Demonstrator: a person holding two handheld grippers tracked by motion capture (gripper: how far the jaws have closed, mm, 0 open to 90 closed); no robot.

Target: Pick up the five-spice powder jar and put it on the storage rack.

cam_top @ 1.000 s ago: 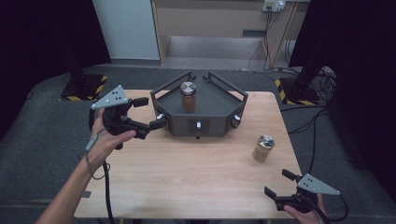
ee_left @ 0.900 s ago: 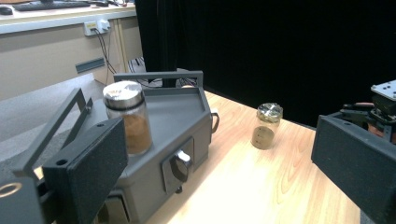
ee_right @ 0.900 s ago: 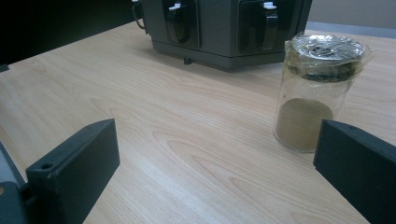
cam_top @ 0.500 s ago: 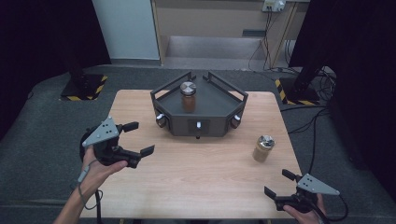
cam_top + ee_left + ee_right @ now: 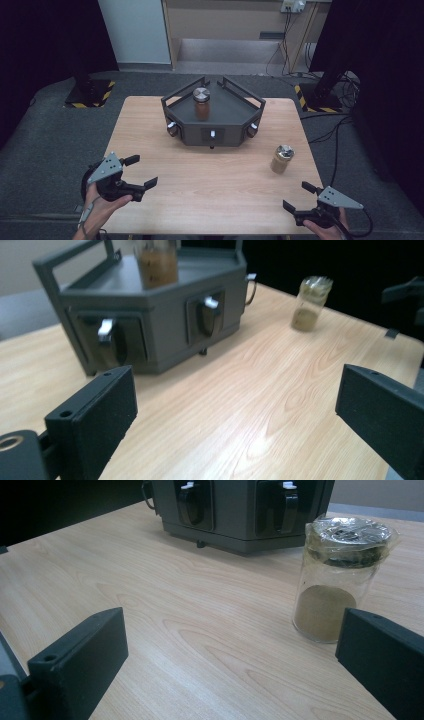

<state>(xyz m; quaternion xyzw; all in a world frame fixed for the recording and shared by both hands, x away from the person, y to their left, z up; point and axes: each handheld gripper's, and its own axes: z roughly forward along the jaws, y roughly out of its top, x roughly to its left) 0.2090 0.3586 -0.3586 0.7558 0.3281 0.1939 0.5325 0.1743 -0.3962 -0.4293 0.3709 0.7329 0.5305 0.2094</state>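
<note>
Withdrawn toward the table's near edge, left gripper (image 5: 138,172) leaves the powder-filled jar (image 5: 201,104) on the tray (image 5: 212,131).

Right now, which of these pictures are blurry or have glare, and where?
Left gripper view: the grey stand and far jar are soft, and a pale sheen lies on the table near the jaws. Right gripper view: sharp, the near jar crisp. High view: evenly lit, dark surroundings.
</note>
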